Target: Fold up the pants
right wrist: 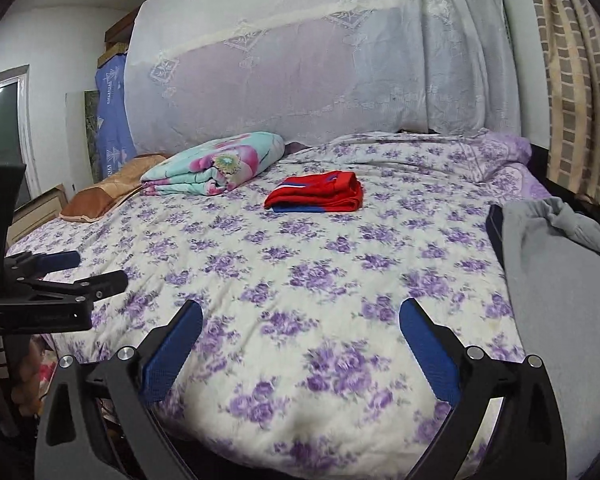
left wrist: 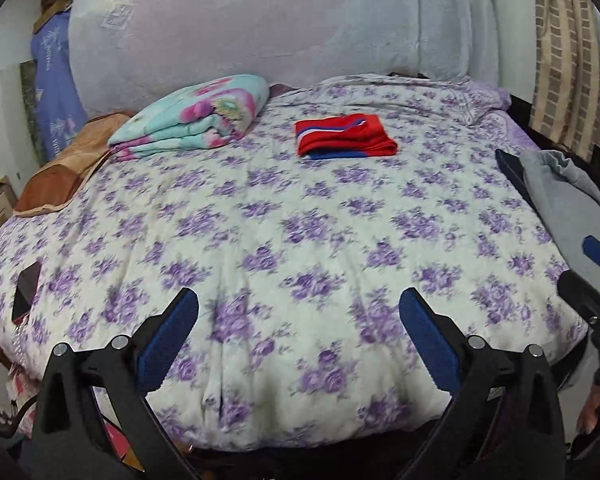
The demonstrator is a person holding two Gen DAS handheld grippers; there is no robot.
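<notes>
The red pants (left wrist: 346, 136) are already folded into a neat little packet with blue and white stripes showing, sitting out in the middle of the bed (left wrist: 260, 240), a bit toward the headboard edge. That pair looks done to me. The next job is probably the grey pants (right wrist: 560, 280), heaped loose along the bed's right edge, with a bunched-up end toward the far side.

My guess is they're soft jersey stuff: light, floppy, no stiffness at all, so they'll sag and drag on the quilt if you pick them up from one point. Best bet would be to pinch that bunched end at two spots, one tool each, and pull it flat onto the open middle of the bed.

Left tool (left wrist: 299, 312) is spread wide with nothing between its blue pads, hovering over the near edge. Right tool (right wrist: 301, 322) is the same, fully open and empty, also over the near edge.

Off by the headboard there's a folded floral blanket (left wrist: 196, 116) and a brown pillow (left wrist: 68, 168) at the left edge.
</notes>
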